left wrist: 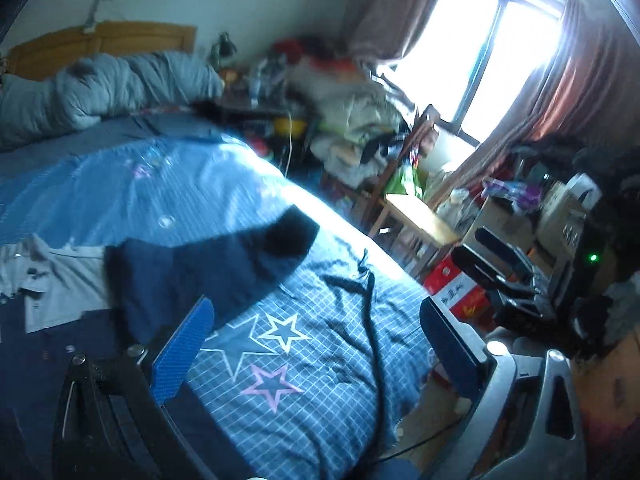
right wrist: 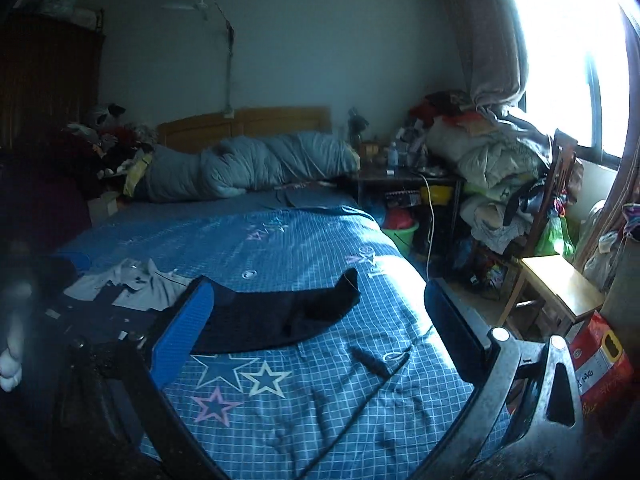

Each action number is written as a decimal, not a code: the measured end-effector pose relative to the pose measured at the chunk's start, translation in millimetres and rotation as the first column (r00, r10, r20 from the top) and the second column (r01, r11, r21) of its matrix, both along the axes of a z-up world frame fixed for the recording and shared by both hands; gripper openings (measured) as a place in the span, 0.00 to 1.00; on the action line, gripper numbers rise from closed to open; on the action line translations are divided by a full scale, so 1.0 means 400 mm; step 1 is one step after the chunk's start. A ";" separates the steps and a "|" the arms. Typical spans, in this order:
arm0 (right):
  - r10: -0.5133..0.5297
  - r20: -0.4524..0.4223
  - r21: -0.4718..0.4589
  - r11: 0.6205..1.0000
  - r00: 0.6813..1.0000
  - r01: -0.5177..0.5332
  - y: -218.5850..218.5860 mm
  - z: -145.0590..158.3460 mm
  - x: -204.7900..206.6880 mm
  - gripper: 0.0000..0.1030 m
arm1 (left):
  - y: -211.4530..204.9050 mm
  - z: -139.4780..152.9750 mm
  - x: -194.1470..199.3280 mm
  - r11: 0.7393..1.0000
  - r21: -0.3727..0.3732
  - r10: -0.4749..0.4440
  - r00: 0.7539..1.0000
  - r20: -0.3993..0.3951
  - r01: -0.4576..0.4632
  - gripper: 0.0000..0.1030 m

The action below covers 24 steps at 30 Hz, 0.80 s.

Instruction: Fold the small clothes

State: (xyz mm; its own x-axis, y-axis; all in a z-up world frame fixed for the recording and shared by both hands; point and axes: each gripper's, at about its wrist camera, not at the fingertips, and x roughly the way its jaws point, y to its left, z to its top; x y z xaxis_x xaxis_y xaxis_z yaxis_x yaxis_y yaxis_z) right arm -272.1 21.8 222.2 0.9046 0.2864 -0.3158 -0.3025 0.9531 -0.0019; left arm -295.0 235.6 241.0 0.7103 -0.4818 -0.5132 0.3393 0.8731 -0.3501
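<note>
A dark navy garment [left wrist: 200, 276] [right wrist: 280, 316] lies spread on the blue checked bedsheet [left wrist: 320, 380] [right wrist: 320, 412] with star prints. To its left lies a crumpled grey shirt [left wrist: 52, 284] [right wrist: 136, 284] on more dark cloth. My left gripper [left wrist: 318, 306] is open above the sheet, its blue-padded finger [left wrist: 184, 352] close to the garment's near edge. My right gripper [right wrist: 320, 286] is open too, hovering before the garment, nothing between its fingers. In the left wrist view the right gripper [left wrist: 496, 268] shows beyond the bed's right edge, held in a dark sleeve.
A black cable [left wrist: 372, 320] [right wrist: 376, 360] trails over the sheet near the bed's right edge. A rolled grey quilt [right wrist: 248, 164] lies at the headboard. Beside the bed stand a wooden chair [right wrist: 560, 284], a red box [right wrist: 600, 360] and piled laundry [right wrist: 496, 168].
</note>
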 end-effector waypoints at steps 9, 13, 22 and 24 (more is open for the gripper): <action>0.128 0.323 -0.095 0.990 0.938 -0.103 0.224 0.208 -0.221 1.00 | 0.393 0.432 -0.422 0.975 -0.204 0.154 0.940 0.305 -0.093 1.00; 0.067 0.425 -0.146 0.989 0.903 -0.004 0.310 0.191 -0.226 1.00 | 0.532 0.541 -0.570 0.948 -0.237 0.303 0.840 0.451 -0.215 1.00; 0.066 -0.315 -0.017 0.997 0.947 -0.075 0.255 -0.209 0.120 1.00 | 0.667 0.271 -0.432 0.850 -0.027 0.517 0.824 0.232 -0.526 1.00; 0.010 -0.374 0.000 1.000 0.927 -0.011 0.202 -0.264 0.204 1.00 | 0.682 0.176 -0.355 0.833 -0.003 0.548 0.823 0.148 -0.553 1.00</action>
State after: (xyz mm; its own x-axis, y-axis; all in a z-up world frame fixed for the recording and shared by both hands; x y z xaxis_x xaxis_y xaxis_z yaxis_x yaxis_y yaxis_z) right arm -190.6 102.8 116.8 0.7178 0.2946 -0.6309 -0.2919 0.9499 0.1114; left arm -437.0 508.5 311.5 0.9158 0.0284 -0.4006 -0.1598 0.9409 -0.2987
